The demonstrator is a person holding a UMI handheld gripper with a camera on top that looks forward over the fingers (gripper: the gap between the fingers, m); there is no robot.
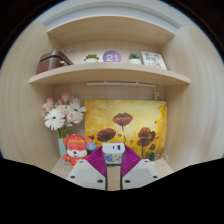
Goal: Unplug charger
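A small white charger (pixel 113 151) with a blue mark on its face sits between the tips of my gripper (pixel 113 156). The magenta pads (pixel 97 160) press on both of its sides, so the gripper is shut on it. The charger stands in front of a yellow painting of red poppies (pixel 128 122). Whatever it is plugged into is hidden under it and behind the fingers; no socket or cable shows.
A vase of pink and white flowers (pixel 58 113) and a small red and white figure (pixel 75 151) stand left of the charger. Two wooden shelves (pixel 110 74) above carry a brown bowl (pixel 52 62), a purple clock (pixel 112 57), a small plant (pixel 134 57) and a picture frame (pixel 153 60).
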